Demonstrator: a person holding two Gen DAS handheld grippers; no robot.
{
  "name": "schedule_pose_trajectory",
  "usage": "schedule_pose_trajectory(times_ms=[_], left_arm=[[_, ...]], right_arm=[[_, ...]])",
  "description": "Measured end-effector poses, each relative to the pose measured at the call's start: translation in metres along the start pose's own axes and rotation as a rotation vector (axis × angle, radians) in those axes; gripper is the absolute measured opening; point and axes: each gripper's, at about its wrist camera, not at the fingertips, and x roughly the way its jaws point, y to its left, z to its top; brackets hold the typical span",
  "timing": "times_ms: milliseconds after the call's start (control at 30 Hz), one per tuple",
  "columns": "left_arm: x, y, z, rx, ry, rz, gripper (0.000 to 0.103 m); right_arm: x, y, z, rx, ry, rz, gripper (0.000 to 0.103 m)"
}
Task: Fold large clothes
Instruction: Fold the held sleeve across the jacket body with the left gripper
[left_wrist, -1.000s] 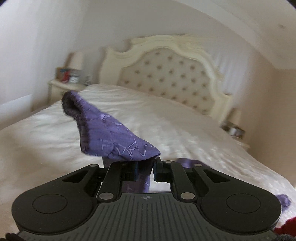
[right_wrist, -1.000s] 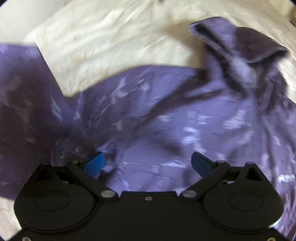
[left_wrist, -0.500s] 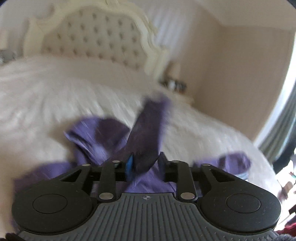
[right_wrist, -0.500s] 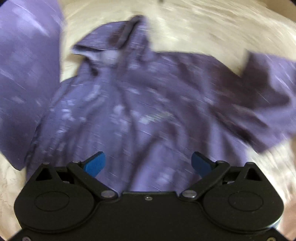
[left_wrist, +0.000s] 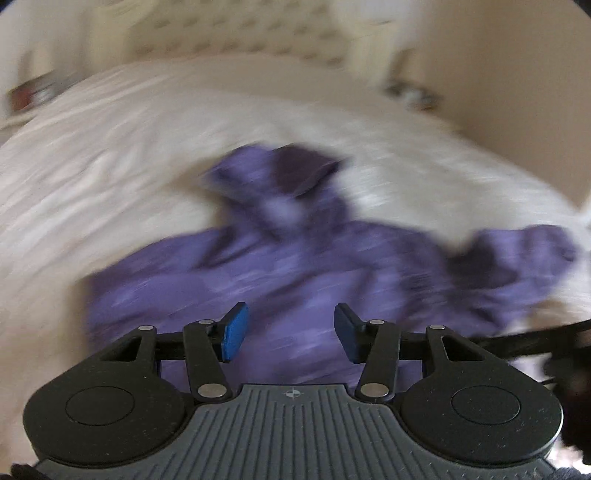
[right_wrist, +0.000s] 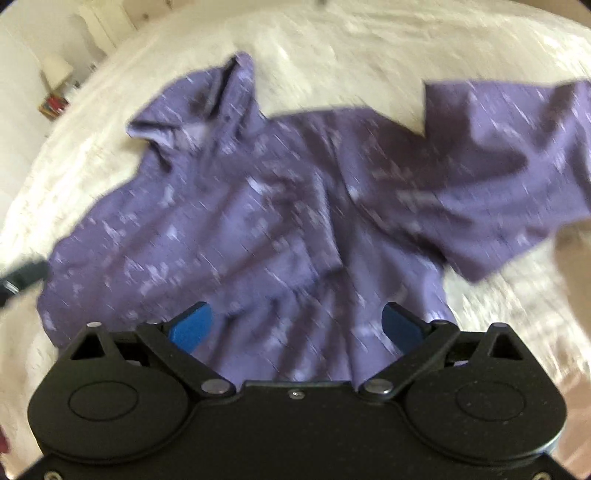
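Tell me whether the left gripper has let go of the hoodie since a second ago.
Yes. The left gripper was shut on purple cloth; now its jaws stand open over the hoodie on the bed.

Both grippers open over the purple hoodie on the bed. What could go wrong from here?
1. The purple hoodie lies rumpled, with deep creases across the body; folding now would likely lock them in.
2. The sleeve is bunched out to one side, so a fold may come out lopsided.
3. Both views are motion-blurred; the left gripper or right gripper might close on several layers, or on the white bedspread.
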Motion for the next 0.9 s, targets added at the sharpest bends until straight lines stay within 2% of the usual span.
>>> schedule_pose_trajectory(times_ms=[133, 233, 367, 533, 567, 600, 633, 667, 700, 767, 833, 900], left_arm=[[0.033, 0.042, -0.018, -0.043, 0.13, 0.132, 0.049], [0.06, 0.067, -0.039, -0.043, 0.272, 0.155, 0.049], [0.054, 0.071, -0.037, -0.039, 0.247, 0.127, 0.05], [0.042, 0.076, -0.05, -0.105, 0.259, 0.084, 0.053], [0.037, 0.075, -0.055, -0.113, 0.276, 0.084, 0.053], [0.032, 0.075, -0.06, -0.127, 0.289, 0.081, 0.053], [0.026, 0.074, -0.063, -0.141, 0.281, 0.084, 0.053], [0.021, 0.077, -0.064, -0.154, 0.27, 0.09, 0.053], [0.01, 0.076, -0.07, -0.162, 0.259, 0.095, 0.053], [0.002, 0.08, -0.071, -0.172, 0.24, 0.114, 0.053], [-0.005, 0.084, -0.071, -0.182, 0.214, 0.132, 0.053], [-0.013, 0.086, -0.069, -0.198, 0.189, 0.152, 0.053]], right_arm=[[0.01, 0.011, 0.017, -0.042, -0.044, -0.008, 0.09], [0.022, 0.016, 0.031, -0.08, -0.057, -0.032, 0.089], [0.045, 0.012, 0.048, -0.107, -0.026, -0.068, 0.089], [0.074, 0.01, 0.052, -0.142, 0.052, -0.083, 0.089], [0.077, 0.01, 0.051, -0.151, 0.057, -0.079, 0.082], [0.078, 0.011, 0.05, -0.157, 0.062, -0.061, 0.063], [0.08, 0.01, 0.049, -0.157, 0.077, -0.041, 0.056], [0.081, 0.011, 0.049, -0.159, 0.086, -0.058, 0.044], [0.079, 0.012, 0.049, -0.163, 0.084, -0.063, 0.037], [0.068, 0.009, 0.05, -0.15, 0.059, -0.027, 0.028], [0.048, 0.004, 0.052, -0.129, 0.017, 0.009, 0.025], [0.032, -0.001, 0.05, -0.132, -0.012, -0.03, 0.025]])
